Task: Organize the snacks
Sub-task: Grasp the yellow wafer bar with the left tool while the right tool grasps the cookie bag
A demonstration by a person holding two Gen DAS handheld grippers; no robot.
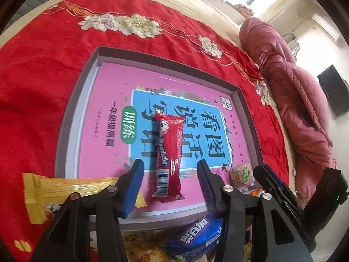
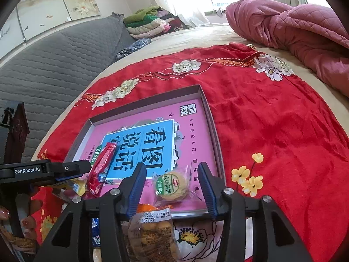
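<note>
Bedroom, red floral bedspread [image 2: 272, 120] carrying a shallow grey tray [image 1: 72, 118] lined with a pink book cover. Left gripper [image 1: 171, 174]: fingers spread wide, empty, flanking but not touching a red Alpenliebe candy pack [image 1: 169, 155] lying flat in the tray. Right gripper [image 2: 172, 179]: fingers likewise wide and empty, either side of a round wrapped pastry [image 2: 173, 185] at the tray's near edge; yellow snack bag [image 1: 54, 194] and blue biscuit pack [image 1: 196, 238] lie outside it.

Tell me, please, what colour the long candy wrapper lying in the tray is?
Red, with a white barcode end; the candy wrapper shows best in the left wrist view.
</note>
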